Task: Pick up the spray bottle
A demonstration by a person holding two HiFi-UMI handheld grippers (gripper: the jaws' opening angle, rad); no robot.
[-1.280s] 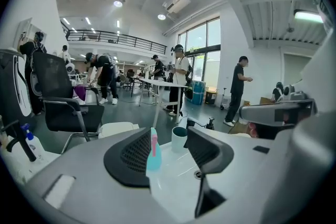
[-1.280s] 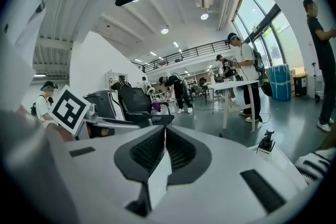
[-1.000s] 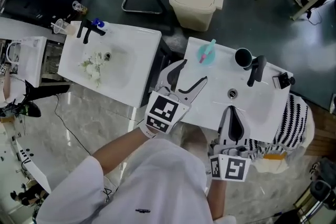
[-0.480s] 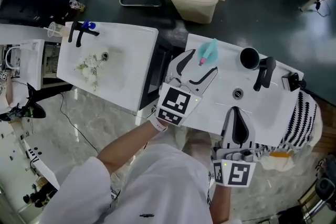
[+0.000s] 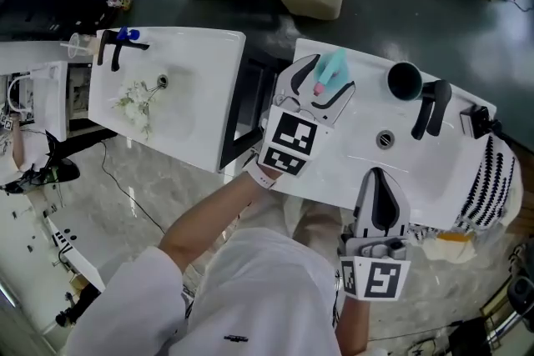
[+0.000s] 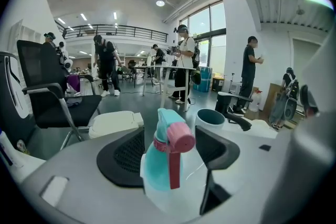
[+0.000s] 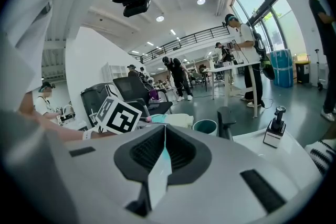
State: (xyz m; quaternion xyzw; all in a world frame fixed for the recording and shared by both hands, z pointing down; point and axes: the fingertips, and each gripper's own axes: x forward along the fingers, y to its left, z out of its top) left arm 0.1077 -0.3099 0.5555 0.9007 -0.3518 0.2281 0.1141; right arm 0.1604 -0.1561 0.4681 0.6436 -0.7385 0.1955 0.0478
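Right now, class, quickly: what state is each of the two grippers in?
Left gripper: open, jaws on either side of the spray bottle, not closed on it.
Right gripper: shut, holding nothing.

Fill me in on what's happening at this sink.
A person holds a gripper in each hand over a white sink. The left gripper has its jaws apart on either side of the teal spray bottle, which stands at the sink's far corner; it has not closed on it yet. The right gripper hangs at the near edge, jaws together and empty.
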